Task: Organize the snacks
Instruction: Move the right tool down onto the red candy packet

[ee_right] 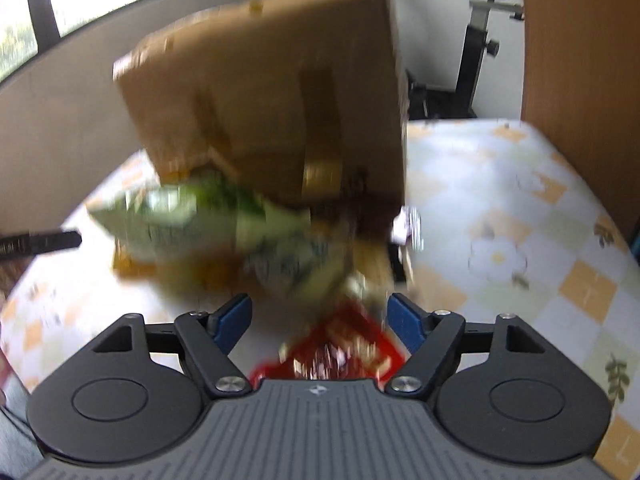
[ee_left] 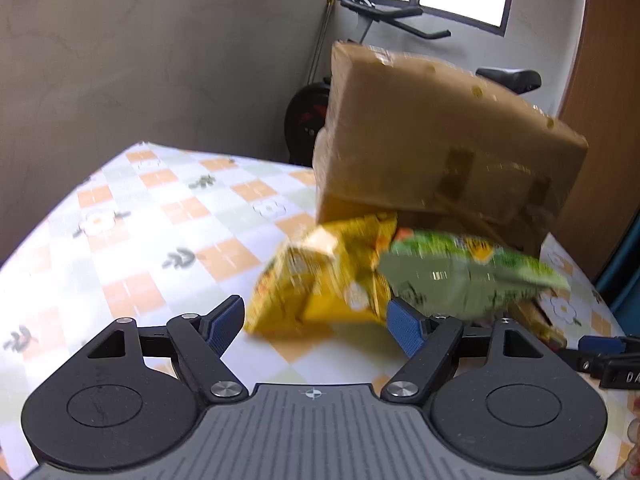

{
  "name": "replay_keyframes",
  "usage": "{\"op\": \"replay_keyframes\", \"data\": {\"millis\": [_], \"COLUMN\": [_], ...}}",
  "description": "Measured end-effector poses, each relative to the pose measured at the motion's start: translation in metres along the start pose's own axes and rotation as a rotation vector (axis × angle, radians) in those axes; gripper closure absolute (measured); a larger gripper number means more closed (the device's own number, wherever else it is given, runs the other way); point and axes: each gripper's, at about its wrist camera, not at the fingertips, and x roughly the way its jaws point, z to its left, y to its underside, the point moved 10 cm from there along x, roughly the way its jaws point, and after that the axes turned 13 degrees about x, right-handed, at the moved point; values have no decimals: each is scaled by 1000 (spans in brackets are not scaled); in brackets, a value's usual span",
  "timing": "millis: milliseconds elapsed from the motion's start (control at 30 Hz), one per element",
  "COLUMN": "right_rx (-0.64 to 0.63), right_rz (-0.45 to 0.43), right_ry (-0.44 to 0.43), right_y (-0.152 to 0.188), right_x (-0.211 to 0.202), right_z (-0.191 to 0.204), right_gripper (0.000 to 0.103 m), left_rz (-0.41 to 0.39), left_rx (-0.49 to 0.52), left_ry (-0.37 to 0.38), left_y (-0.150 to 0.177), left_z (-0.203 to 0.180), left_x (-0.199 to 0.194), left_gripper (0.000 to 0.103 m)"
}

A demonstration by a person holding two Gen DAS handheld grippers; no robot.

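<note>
1. Nearest the lens of the right wrist camera, a red snack packet [ee_right: 340, 348] is seen lying between the blue pads of the right gripper [ee_right: 320, 322], whose jaws are spread wide and closed on nothing.
2. The left gripper [ee_left: 316, 326] is likewise held open and empty, with a yellow snack bag [ee_left: 320, 280] just beyond its fingertips.
3. Further out, a green snack bag [ee_left: 464, 276] is found beside and partly over the yellow one, under the tilted cardboard box [ee_left: 440, 132].
4. The box is seen tipped over the checked tablecloth [ee_left: 140, 216]; whether it rests on the bags cannot be told through the blur.
5. Three bags are clearly counted, one of each colour, and one box; further blurred wrappers near the box cannot be counted.
6. The task is judged barely begun: the snacks lie in a loose heap, and all sorting is left.
</note>
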Motion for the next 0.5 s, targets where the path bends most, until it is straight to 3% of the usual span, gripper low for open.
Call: {"op": "replay_keyframes", "data": {"millis": [300, 500], "right_rx": [-99, -251], "right_rz": [128, 162], "right_ry": [53, 97], "right_y": [48, 60], "right_x": [3, 10], "right_z": [2, 16], "right_gripper": [26, 26], "left_rz": [73, 82], "left_rx": [-21, -25], "left_ry": [39, 50], "left_y": [38, 40], "left_z": [-8, -15], "left_x": [2, 6], "left_gripper": [23, 23]}}
